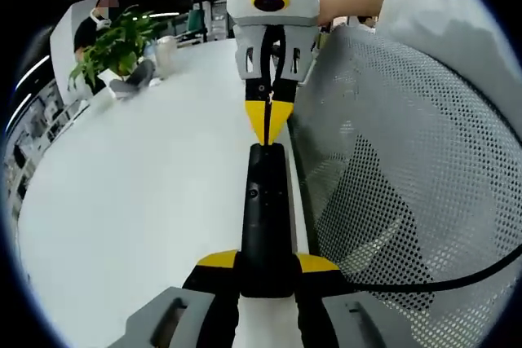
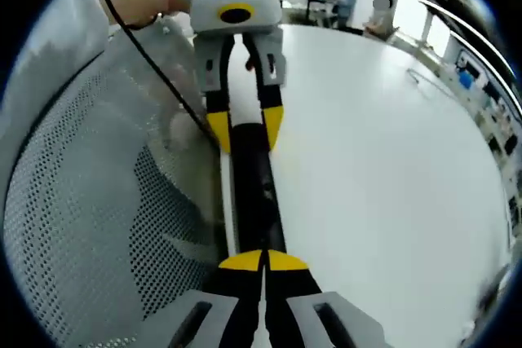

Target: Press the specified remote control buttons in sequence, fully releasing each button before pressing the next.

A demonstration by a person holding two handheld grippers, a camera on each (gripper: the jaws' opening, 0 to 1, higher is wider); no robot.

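A long black remote control [image 1: 265, 209] lies along the edge of a white table [image 1: 139, 201]. My left gripper [image 1: 267, 262] is shut on the remote's near end, one yellow tip on each side. My right gripper [image 1: 267, 116] comes in from the far side with its yellow tips closed together, their point resting on the remote's far end. In the right gripper view the same remote [image 2: 249, 193] runs away from my shut right gripper [image 2: 263, 260], whose tips sit on its top face. The left gripper [image 2: 245, 128] clamps its other end.
A white mesh chair back [image 1: 408, 160] [image 2: 90, 201] stands close beside the remote. A black cable [image 1: 457, 275] crosses it. A potted plant [image 1: 114, 42] and a white cup [image 1: 165, 53] stand at the table's far side, near a seated person. Bare table top [image 2: 375, 160] spreads out beyond.
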